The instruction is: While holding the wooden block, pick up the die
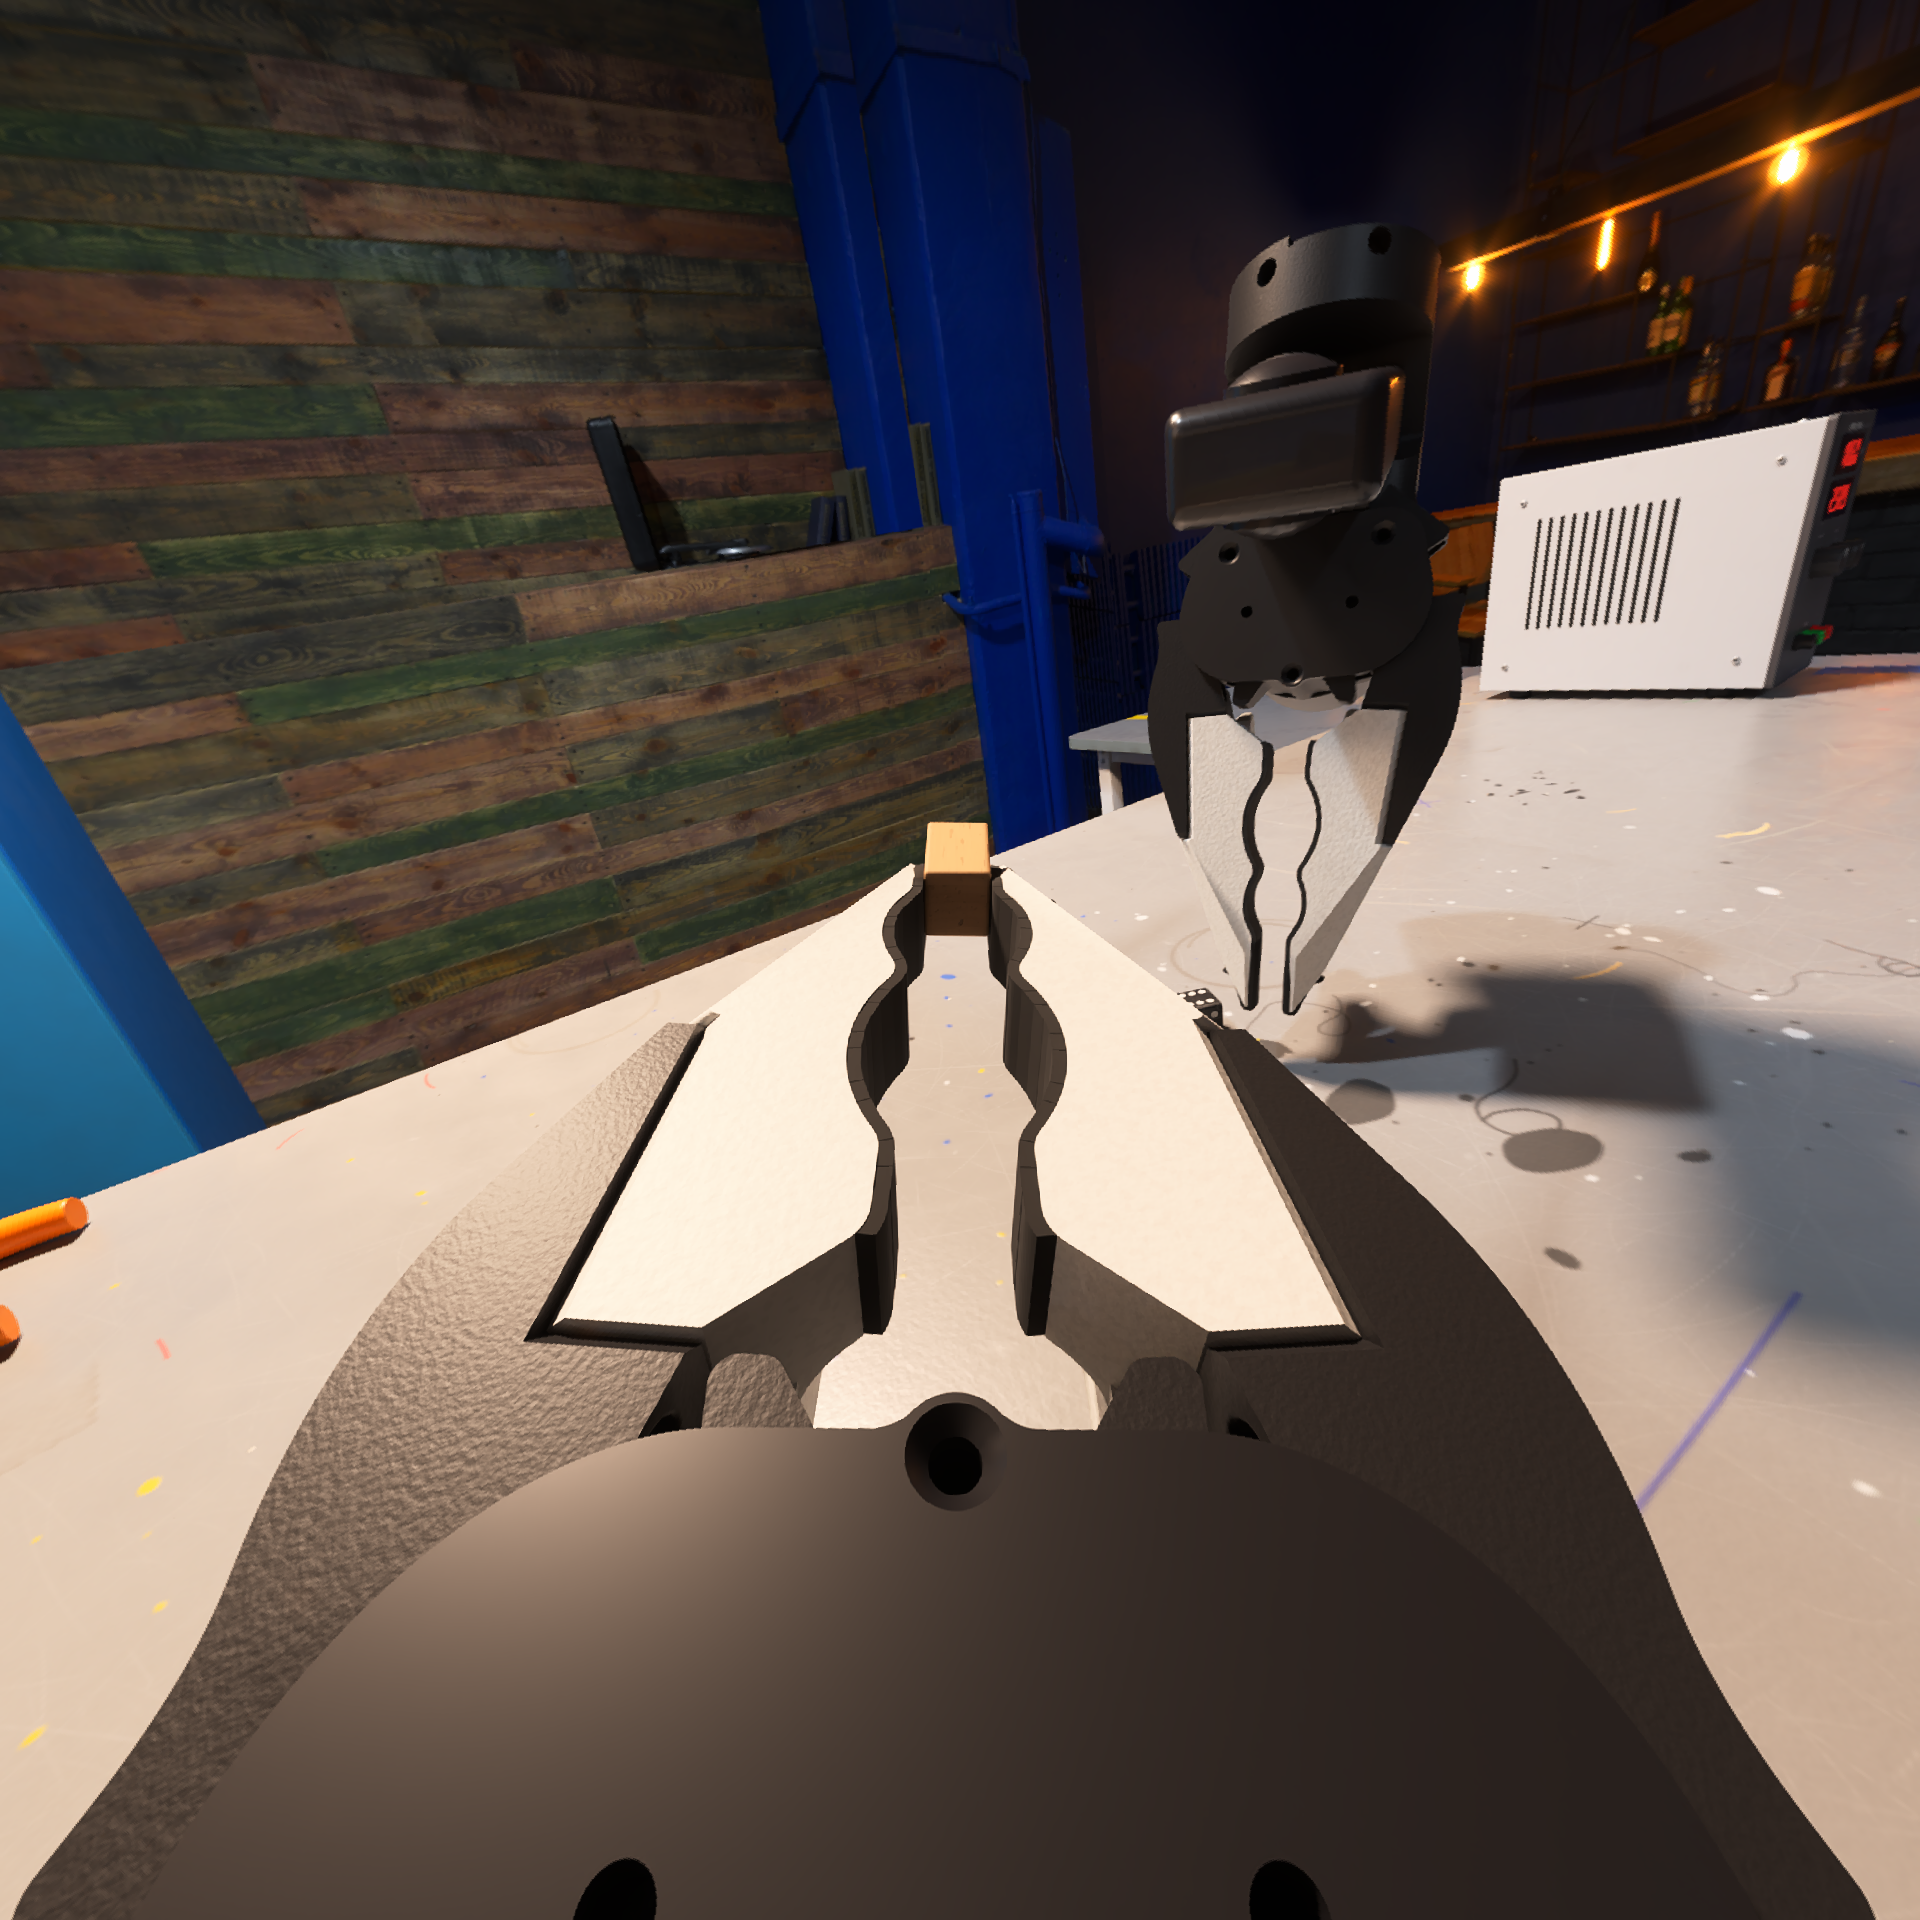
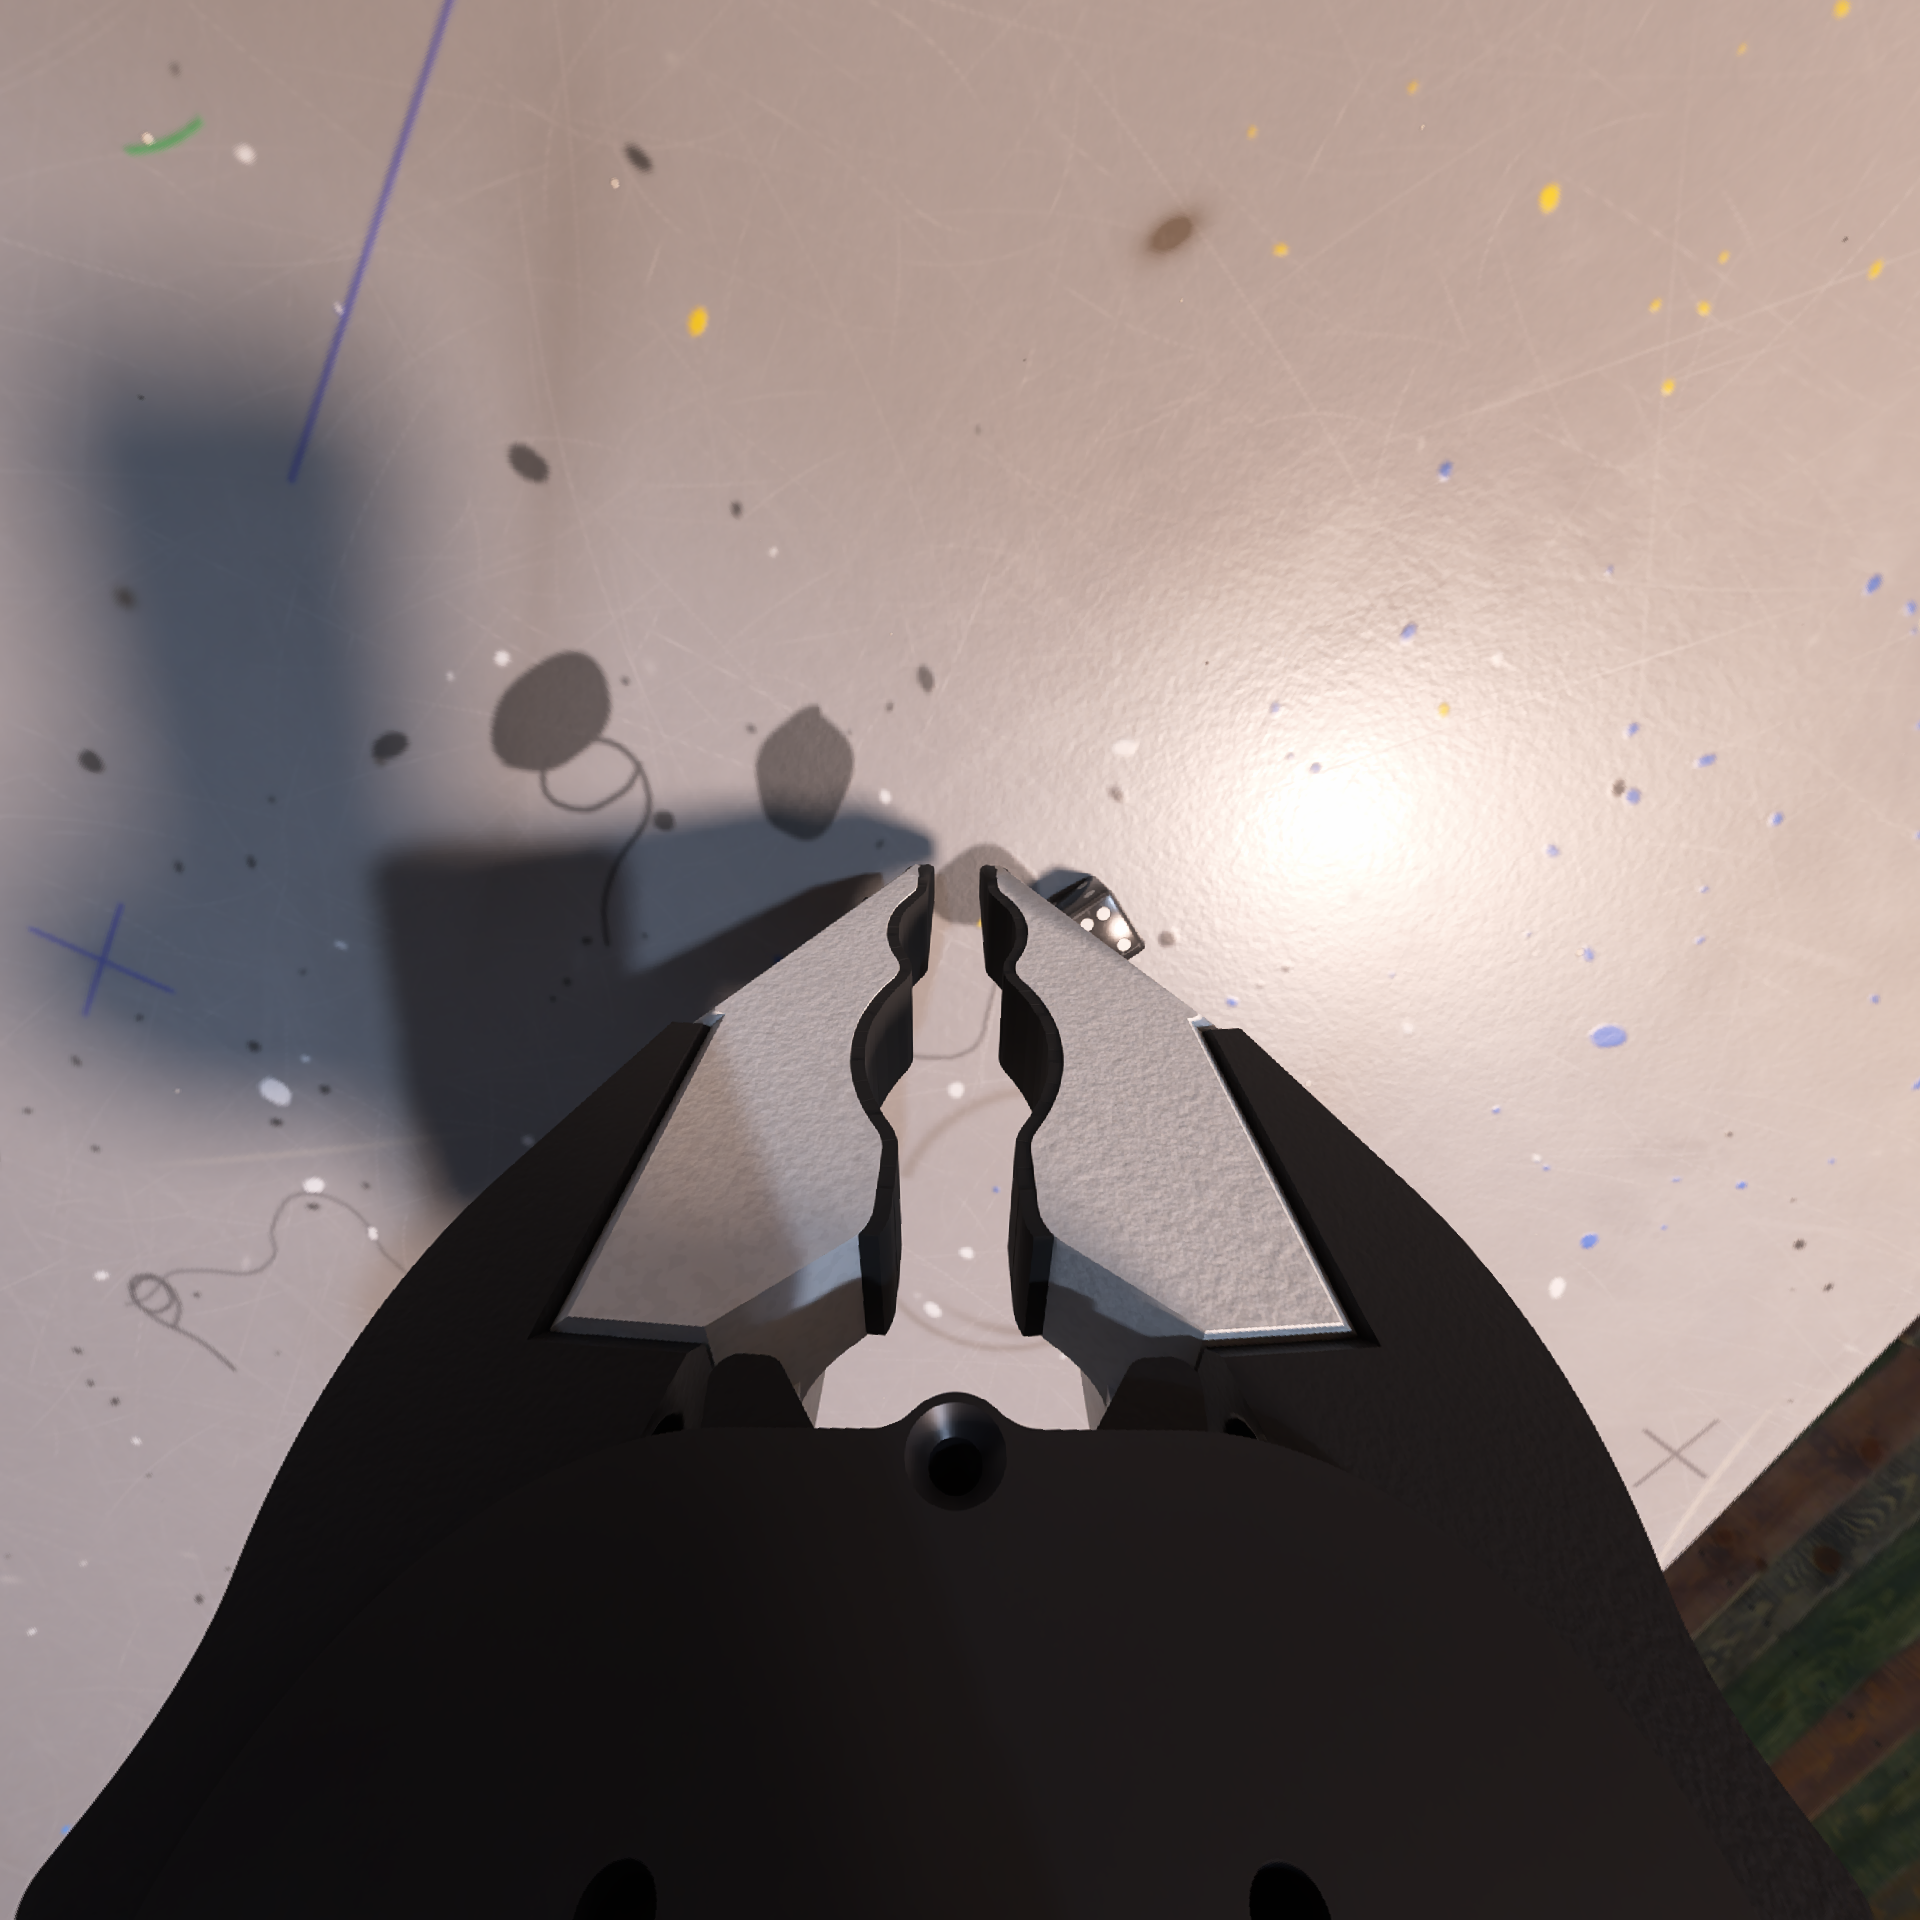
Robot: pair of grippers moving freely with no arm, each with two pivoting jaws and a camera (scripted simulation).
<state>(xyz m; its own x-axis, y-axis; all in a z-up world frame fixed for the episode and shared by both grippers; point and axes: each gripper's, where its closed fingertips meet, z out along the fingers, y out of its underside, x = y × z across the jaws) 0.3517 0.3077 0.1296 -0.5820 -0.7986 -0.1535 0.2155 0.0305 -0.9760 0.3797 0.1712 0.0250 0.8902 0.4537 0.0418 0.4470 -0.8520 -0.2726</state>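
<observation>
- The left gripper (image 1: 957,883) pinched the wooden block (image 1: 956,878) between its fingertips, held clear above the table (image 1: 1558,1351); the block's top stood a little above the finger ends.
- The right gripper (image 2: 956,883) pointed steeply down at the table, its tips close to the surface. Its jaws were nearly pressed together, a narrow slit left between the tips, and nothing lay in that slit.
- The die (image 2: 1099,914), dark with pale pips, rested on the table just outside the right-hand finger (image 2: 1101,1091) of the right gripper, partly hidden behind that finger's edge. Contact between finger and die could not be judged.
- In the left wrist view the die (image 1: 1203,1004) showed as a small dark cube just beside the right gripper's (image 1: 1273,1003) tips, on the side towards the left gripper.
- Judgement: the right gripper was the nearer and the only free one. The die lay to one side of the slit, not in it, so the pick-up called for wider jaws and a sideways shift to straddle the cube. Being a cube, it offered no long axis to align with.
- Risk, as a judgement: a descending finger could nudge the small die away.
</observation>
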